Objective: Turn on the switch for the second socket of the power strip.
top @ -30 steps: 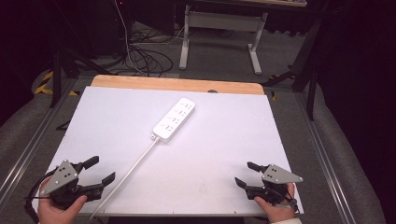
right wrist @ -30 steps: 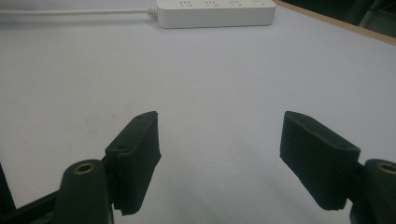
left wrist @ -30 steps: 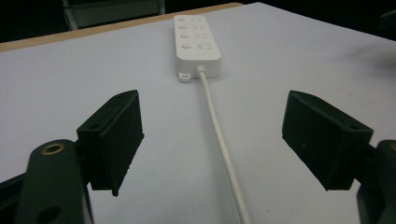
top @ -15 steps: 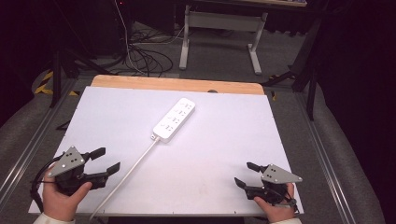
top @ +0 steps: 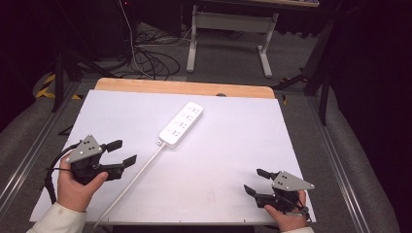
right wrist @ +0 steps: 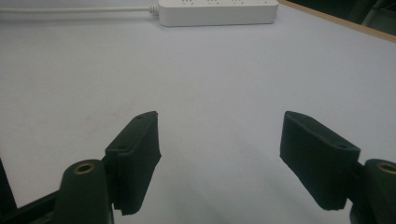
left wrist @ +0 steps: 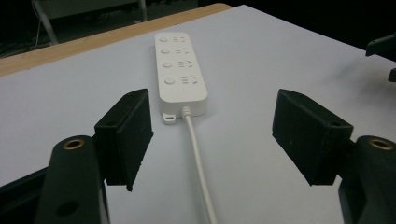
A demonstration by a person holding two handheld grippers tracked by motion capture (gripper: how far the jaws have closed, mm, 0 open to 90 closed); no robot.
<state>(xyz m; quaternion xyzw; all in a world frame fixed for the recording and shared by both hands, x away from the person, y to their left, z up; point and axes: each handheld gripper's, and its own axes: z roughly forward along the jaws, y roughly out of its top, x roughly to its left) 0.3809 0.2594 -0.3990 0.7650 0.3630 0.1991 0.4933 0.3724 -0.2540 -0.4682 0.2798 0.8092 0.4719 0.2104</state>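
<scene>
One white power strip [top: 181, 124] with four socket groups lies mid-table, its cord [top: 127, 185] trailing toward me. My left gripper [top: 121, 152] and right gripper [top: 256, 181] both gape wide, empty.

pwr strip [top: 181, 124] white | table [top: 291, 145] white, wood edge | jaws blk

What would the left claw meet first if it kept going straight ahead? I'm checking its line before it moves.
Probably the white cord, then the power strip; both lie centred between the open left claw jaws, though height is unclear.

Bright, evenly lit table [top: 233, 145]; dark surroundings; perhaps slightly soft.
</scene>
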